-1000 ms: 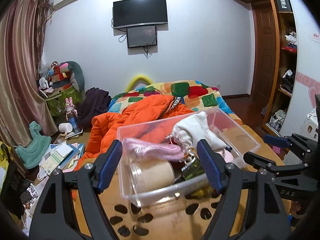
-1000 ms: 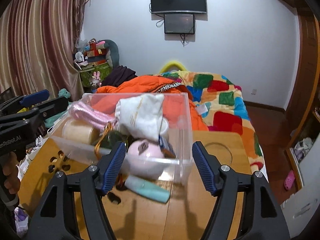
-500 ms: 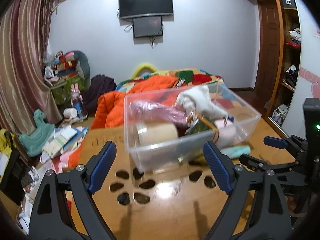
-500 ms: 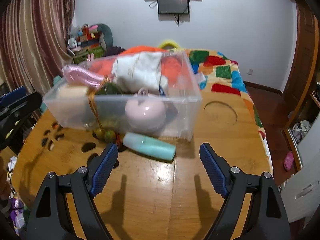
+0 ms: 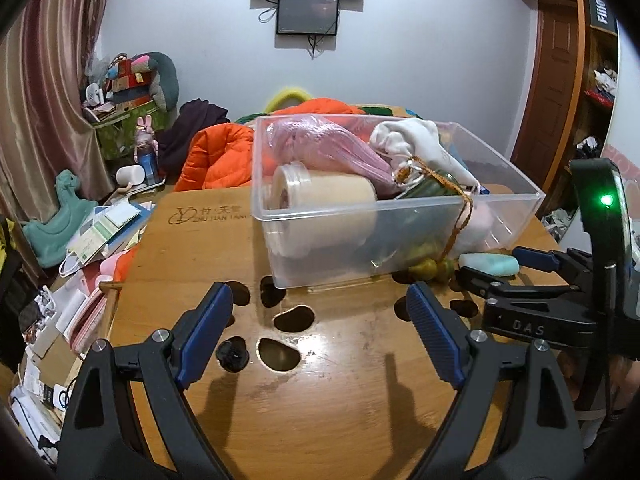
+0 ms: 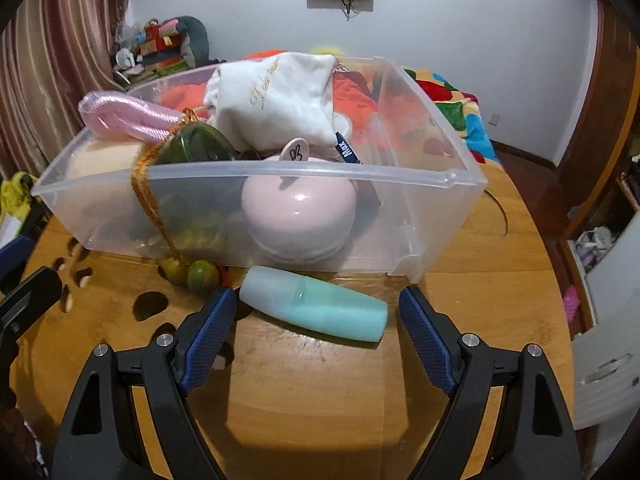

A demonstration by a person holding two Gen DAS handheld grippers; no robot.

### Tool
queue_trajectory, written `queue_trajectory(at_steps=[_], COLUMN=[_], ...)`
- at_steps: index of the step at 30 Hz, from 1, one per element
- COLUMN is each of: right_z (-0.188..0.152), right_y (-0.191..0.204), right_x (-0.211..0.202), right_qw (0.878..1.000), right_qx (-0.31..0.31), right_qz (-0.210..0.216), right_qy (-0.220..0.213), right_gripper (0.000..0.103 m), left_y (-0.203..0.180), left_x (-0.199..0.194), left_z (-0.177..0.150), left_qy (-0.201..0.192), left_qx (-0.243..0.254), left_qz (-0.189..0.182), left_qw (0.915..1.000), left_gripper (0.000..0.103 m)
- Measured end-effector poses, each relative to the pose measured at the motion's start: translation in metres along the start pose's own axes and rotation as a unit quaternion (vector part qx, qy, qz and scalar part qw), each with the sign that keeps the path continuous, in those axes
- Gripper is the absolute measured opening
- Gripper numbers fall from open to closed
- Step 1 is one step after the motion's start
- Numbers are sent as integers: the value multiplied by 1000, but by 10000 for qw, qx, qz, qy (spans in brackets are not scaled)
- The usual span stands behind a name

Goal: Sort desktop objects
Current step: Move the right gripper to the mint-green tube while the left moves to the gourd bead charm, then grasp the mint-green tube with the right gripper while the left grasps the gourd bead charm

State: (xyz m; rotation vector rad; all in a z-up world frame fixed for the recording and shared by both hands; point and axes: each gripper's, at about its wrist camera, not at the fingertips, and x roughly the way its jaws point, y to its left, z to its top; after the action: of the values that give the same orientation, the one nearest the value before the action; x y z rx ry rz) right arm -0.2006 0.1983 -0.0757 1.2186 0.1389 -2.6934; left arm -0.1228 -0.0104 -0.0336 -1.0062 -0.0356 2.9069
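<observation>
A clear plastic bin (image 5: 340,256) (image 6: 420,208) stands on the wooden table (image 5: 320,400), crammed with a white pouch (image 6: 280,100), a pink mesh bag (image 5: 328,140), a beige jar (image 5: 320,208) and a pink round case (image 6: 298,208). A teal bottle (image 6: 320,310) (image 5: 490,264) lies on the table in front of the bin. Green beads (image 6: 196,274) on an orange cord hang out beside it. My right gripper (image 6: 316,300) is open, its fingers on either side of the bottle without touching it. My left gripper (image 5: 318,300) is open over bare wood, short of the bin.
Paw-shaped cut-outs (image 5: 292,318) pierce the tabletop near the left gripper. Beyond the table lie an orange jacket (image 5: 216,156) and a patchwork bed (image 6: 460,112). Papers and toys (image 5: 104,232) litter the floor on the left. Shelves (image 5: 600,92) stand at the right.
Both grippers have sunk toward the table and tipped downward, with their jaws spread wider. The bin, earlier framed between the fingers, now sits beyond the tips. The teal bottle has come between the right fingers.
</observation>
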Motion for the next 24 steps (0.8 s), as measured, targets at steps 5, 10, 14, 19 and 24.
queue_trajectory(at_steps=[5, 10, 14, 19, 24], right_z=[0, -4, -10, -14, -15], right_y=[-3, -18, -33, -51, -58], right_x=[0, -5, -18, -35, -43], right_qw=[9999, 9990, 9985, 9968, 9939], right_qx=[102, 244, 238, 306, 436], right_qz=[90, 361, 416, 535, 775], right_qy=[52, -109, -279, -502, -648], right_gripper=[71, 71, 71, 71, 71], left_y=[-15, -36, -55, -74, -81], left_x=[6, 13, 21, 35, 46], left_z=[0, 3, 4, 8, 12], left_qy=[60, 138, 241, 416, 619], left_qx=[153, 272, 378, 330, 108], left_qz=[-57, -98, -62, -47, -48], left_qw=[9998, 9995, 9990, 9986, 9980], left_gripper=[89, 89, 89, 72, 72])
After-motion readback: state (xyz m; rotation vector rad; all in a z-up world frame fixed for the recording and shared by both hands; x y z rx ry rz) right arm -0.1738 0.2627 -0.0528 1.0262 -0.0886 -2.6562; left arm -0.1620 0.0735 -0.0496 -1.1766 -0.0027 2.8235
